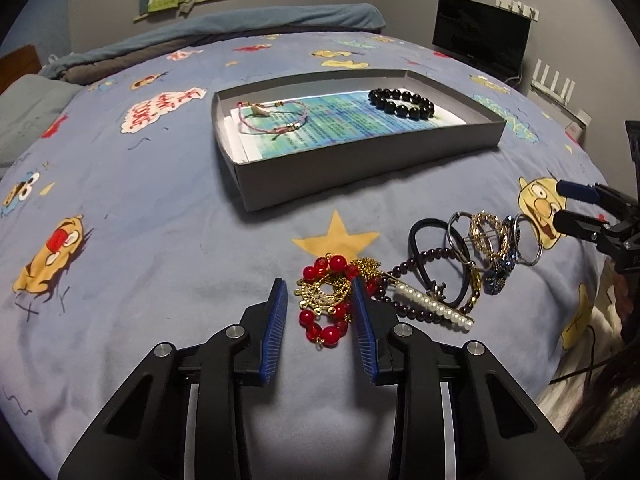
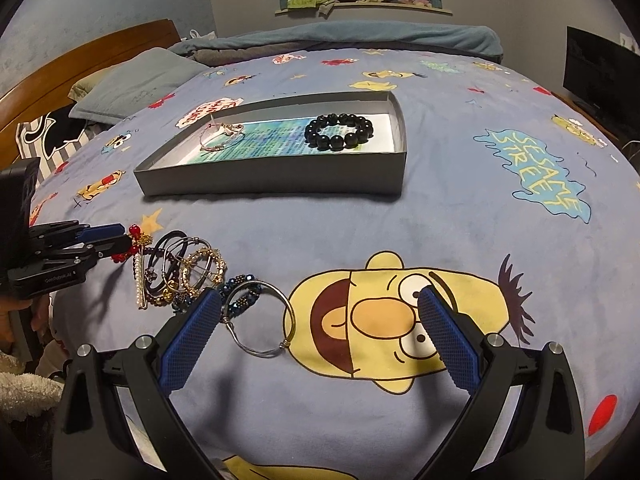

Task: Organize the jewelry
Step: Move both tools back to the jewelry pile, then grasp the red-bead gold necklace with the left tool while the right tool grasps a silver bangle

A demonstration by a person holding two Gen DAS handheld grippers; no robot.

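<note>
- Jewelry pile [image 1: 460, 264] lies on the blanket [image 1: 160, 280], near the gray box [image 1: 360, 176], so each piece is a short carry.
- Left claw [image 1: 319, 300] is spread around the red bead chain [image 1: 328, 304], ready to pinch it, I think.
- Right claw [image 2: 320, 316] is spread wide around the wire ring [image 2: 260, 320].
- Black bead bracelet [image 1: 401, 103] and pink string bracelet [image 1: 272, 118] sit well apart in the box.

Both wrist views low over bed [image 1: 160, 272], facing headboard wall. Left view close to jewelry pile [image 1: 440, 272]; right view just beside. Shared: box [image 1: 360, 176], pile.
</note>
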